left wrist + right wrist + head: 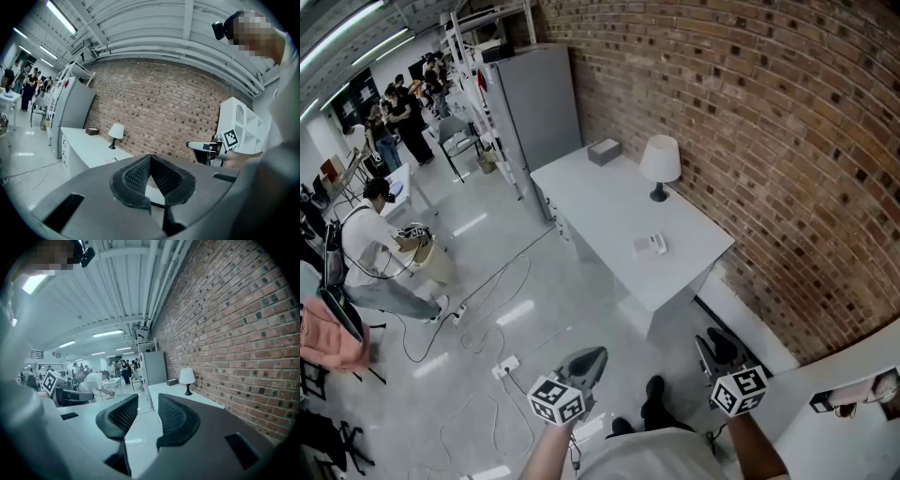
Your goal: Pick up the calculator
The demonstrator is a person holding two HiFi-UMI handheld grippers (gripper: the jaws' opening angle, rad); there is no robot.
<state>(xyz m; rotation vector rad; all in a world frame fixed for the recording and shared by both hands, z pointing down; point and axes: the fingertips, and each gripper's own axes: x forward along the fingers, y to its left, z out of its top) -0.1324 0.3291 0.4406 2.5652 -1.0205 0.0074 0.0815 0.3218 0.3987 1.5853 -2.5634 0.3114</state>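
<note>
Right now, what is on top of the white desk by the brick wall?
On the white desk are a lamp, a small grey box at the far end and the calculator towards the near end. The patch of desk behind the lamp's shade is covered.

1. The calculator, far ahead of the left gripper's jaws, is shown too small for its keys to be told.
2. The table's near end is hidden behind those jaws.
3. The person's right forearm, behind the right gripper's jaws, is cut off by the lower edge.
</note>
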